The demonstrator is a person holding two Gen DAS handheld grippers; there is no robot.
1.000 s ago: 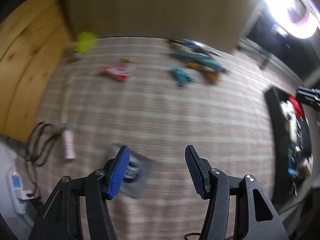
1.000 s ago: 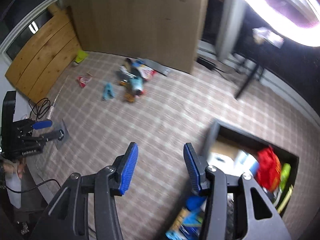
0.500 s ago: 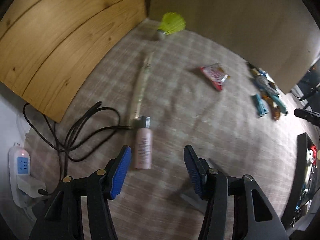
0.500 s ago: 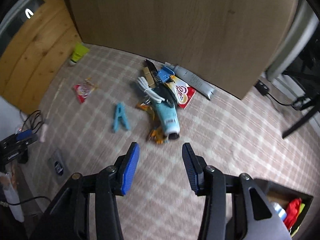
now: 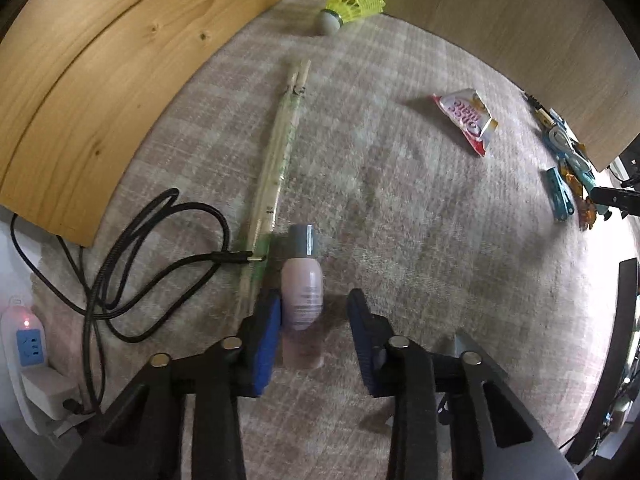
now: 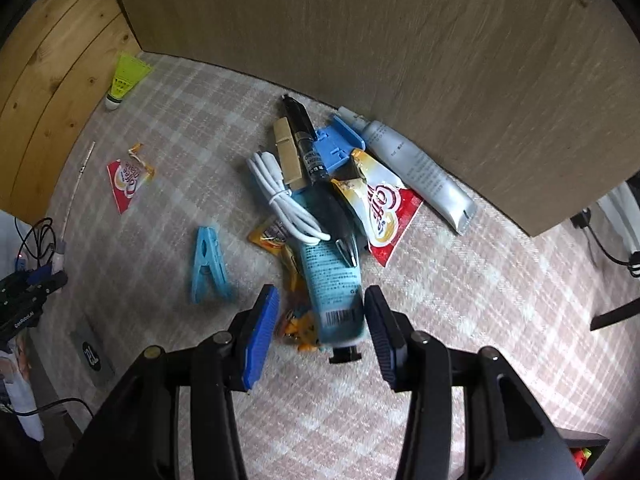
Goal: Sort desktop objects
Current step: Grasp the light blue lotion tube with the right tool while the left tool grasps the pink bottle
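Both hand-held grippers have dropped closer to the counter. The left hand-held gripper, jaws just narrowing, straddles the pink bottle, one pad seemingly touching. The right hand-held gripper stands wide around the teal tube.

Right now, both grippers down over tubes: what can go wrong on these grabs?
1. Left gripper has just been closing around the pink bottle, which sits against one finger with a gap at the other, so it may roll or skew.
2. The chopsticks and black cable lie close beside it and could snag.
3. The teal tube between the right gripper fingers lies under the white cable and pen; lifting may drag them.
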